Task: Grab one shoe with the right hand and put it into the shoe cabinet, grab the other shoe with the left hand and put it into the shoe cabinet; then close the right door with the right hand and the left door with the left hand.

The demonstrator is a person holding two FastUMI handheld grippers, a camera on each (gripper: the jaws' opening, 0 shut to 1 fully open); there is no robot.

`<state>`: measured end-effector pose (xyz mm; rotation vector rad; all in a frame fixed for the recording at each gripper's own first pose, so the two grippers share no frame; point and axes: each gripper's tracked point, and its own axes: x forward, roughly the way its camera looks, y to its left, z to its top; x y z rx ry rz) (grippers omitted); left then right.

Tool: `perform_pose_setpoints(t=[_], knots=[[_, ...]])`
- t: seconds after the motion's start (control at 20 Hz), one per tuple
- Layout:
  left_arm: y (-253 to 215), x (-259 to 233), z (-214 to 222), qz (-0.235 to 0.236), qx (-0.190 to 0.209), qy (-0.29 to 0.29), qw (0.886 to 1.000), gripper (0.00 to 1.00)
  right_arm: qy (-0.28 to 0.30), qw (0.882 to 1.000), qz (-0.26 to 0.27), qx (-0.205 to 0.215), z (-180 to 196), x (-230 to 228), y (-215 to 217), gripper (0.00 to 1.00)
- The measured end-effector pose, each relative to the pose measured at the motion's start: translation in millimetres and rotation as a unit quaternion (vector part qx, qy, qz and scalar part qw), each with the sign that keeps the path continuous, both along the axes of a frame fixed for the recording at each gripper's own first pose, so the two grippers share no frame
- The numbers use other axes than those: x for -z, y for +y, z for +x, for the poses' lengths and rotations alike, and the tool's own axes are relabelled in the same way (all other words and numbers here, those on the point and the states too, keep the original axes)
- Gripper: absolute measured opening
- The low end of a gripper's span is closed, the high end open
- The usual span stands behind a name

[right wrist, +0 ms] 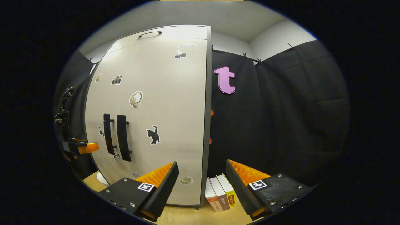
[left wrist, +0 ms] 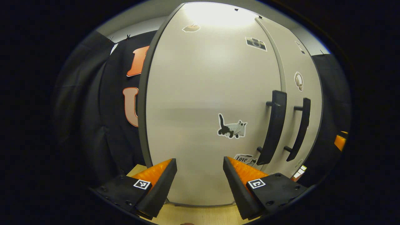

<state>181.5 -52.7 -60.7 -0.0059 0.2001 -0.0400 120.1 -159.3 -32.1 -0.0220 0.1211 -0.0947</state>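
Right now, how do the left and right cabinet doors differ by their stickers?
The left door carries a black-and-white cat sticker and a camera sticker; the right door carries an all-black cat sticker and a headphones sticker. The right door also has a cherry sticker up high. Both are pale, shut, and have a dark vertical handle at the meeting edge.

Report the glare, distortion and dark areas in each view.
Left gripper view: overhead light washes out the top of the left door; the fisheye bows the cabinet's straight edges and its door handles. Right gripper view: milder glare along the shoe cabinet top, the same bowing, the books sharp; the booth cloth stays dark.
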Motion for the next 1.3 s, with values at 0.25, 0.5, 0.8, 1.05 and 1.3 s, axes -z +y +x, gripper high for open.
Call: perform_pose_setpoints(t=[0.25, 0.5, 0.8, 1.05, 1.3], knots=[[37.6, -60.2, -32.9, 0.024, -0.007, -0.044, 0.999, 0.97, -0.011, 1.0, -0.005, -0.01, -3.2, -23.7, 2.3, 0.94], [85.0, -100.3, -73.7, 0.034, -0.038, -0.068, 0.996, 0.96, -0.018, 1.0, -0.006, -0.017, -10.5, -39.0, 4.2, 0.94], [143.4, -127.1, -115.1, 0.052, -0.086, -0.087, 0.991, 0.96, -0.019, 1.0, -0.004, -0.021, -21.9, -44.5, 4.2, 0.94], [170.0, -129.7, -135.8, 0.059, -0.108, -0.089, 0.988, 0.96, -0.021, 1.0, -0.012, -0.015, -28.3, -46.1, 1.2, 0.94], [176.9, -133.7, -144.6, 0.048, -0.107, -0.092, 0.989, 0.96, -0.026, 1.0, -0.014, -0.011, -35.5, -50.3, 3.2, 0.94]])
